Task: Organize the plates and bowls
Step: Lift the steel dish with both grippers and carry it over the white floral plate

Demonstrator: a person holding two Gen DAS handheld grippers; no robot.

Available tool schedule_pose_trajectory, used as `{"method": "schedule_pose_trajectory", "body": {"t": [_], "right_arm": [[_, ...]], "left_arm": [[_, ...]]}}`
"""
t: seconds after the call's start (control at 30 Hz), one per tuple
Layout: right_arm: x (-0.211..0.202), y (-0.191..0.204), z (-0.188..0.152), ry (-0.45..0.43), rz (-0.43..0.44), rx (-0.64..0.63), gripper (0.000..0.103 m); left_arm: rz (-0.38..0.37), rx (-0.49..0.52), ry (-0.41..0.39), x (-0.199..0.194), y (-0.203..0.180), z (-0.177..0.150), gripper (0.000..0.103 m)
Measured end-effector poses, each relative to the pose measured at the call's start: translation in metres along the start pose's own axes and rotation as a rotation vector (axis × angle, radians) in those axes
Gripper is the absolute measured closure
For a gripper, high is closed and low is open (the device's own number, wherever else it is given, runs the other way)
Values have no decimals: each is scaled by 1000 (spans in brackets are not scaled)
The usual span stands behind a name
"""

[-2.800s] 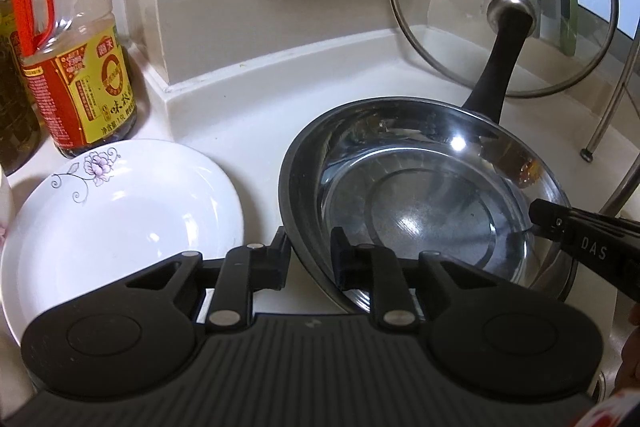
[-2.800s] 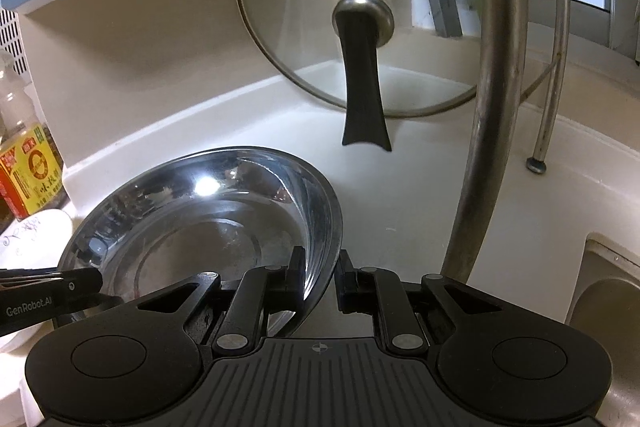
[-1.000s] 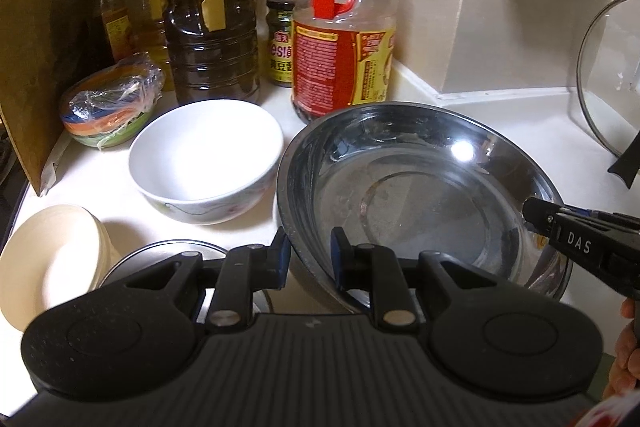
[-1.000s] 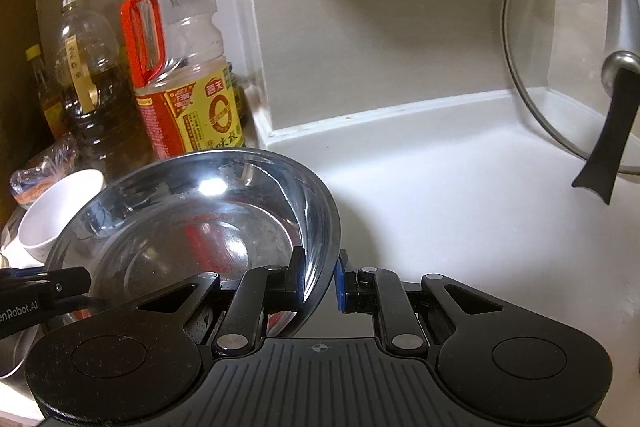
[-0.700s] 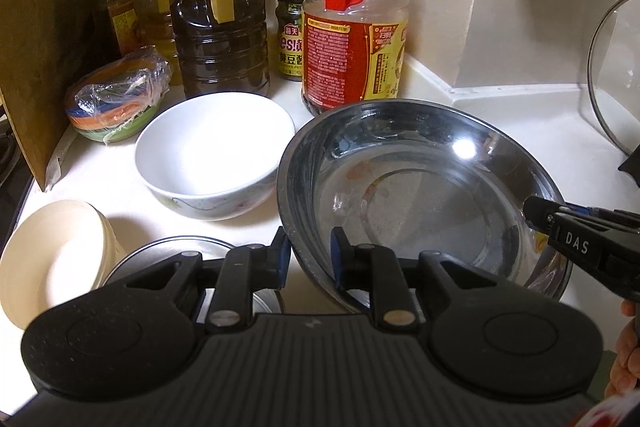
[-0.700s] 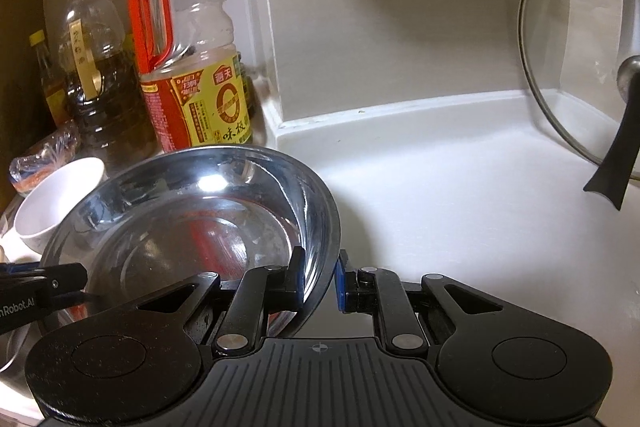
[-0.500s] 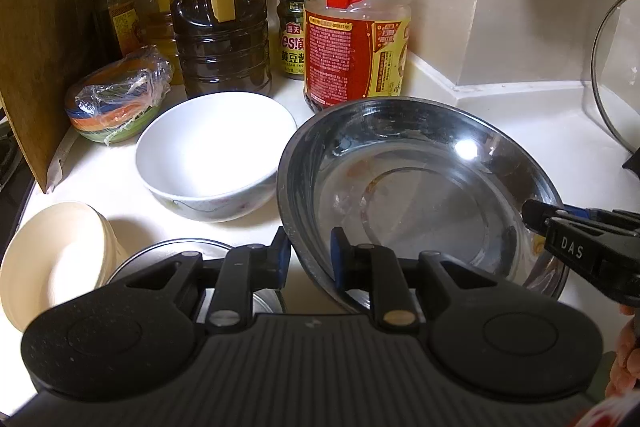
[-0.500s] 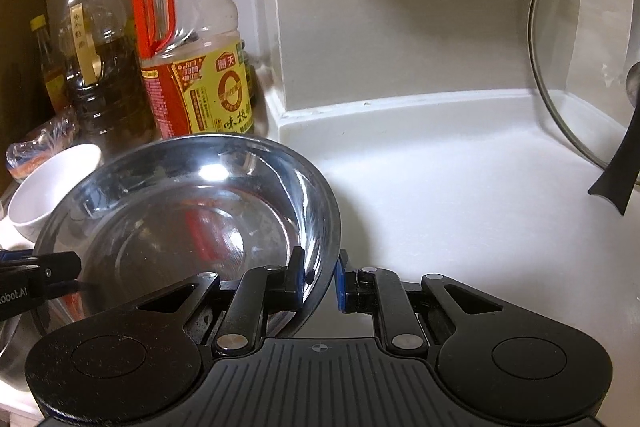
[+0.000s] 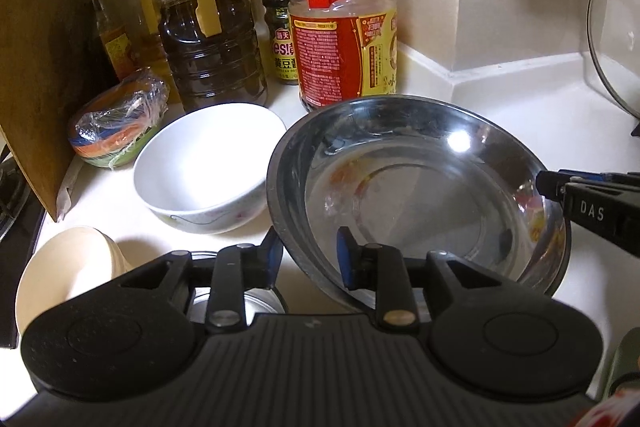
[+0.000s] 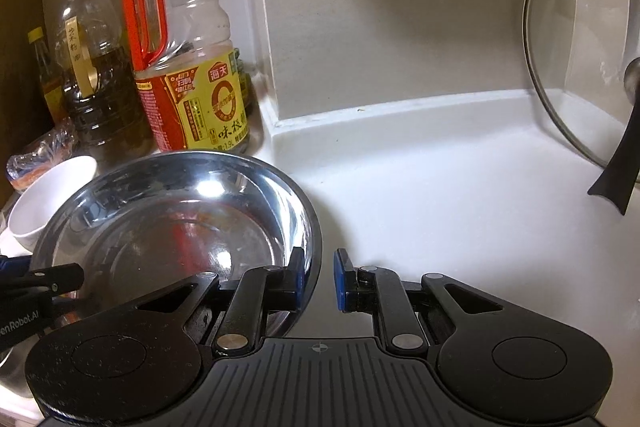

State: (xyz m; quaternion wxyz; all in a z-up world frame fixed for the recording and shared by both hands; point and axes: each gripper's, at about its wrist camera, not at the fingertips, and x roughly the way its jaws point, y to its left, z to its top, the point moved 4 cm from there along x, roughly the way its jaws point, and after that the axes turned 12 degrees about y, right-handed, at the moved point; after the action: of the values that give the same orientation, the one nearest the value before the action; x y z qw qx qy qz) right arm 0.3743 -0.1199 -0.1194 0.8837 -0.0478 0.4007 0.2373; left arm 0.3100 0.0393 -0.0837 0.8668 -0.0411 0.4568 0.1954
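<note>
White counter point(image 10: 460, 195): bears all items. Steel bowl point(image 9: 420, 187): near right of white bowl point(image 9: 208, 171), in front of red-handled bottle point(image 9: 344, 39). Left gripper point(image 9: 308, 259): jaws astride steel bowl's near rim, just been opening, pads off the metal. Right gripper point(image 10: 318, 279): jaws astride the opposite rim, narrow gap; whether clenched on it cannot be told. Cream bowl point(image 9: 60, 275): far left
</note>
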Motion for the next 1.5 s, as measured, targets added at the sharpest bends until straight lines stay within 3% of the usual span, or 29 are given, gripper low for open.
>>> {"method": "schedule_pose_trajectory", "body": {"t": [0.43, 0.73, 1.23, 1.5], "right_arm": [[1, 1, -4, 8, 27, 33, 89], [1, -1, -4, 14, 20, 53, 89], [3, 2, -1, 30, -5, 59, 89], [2, 3, 1, 35, -14, 53, 89]], "left_arm": [[26, 44, -10, 0, 3, 1, 76], [55, 16, -16, 6, 17, 8, 69], [22, -72, 9, 12, 25, 13, 69], [22, -100, 21, 18, 31, 15, 63]]}}
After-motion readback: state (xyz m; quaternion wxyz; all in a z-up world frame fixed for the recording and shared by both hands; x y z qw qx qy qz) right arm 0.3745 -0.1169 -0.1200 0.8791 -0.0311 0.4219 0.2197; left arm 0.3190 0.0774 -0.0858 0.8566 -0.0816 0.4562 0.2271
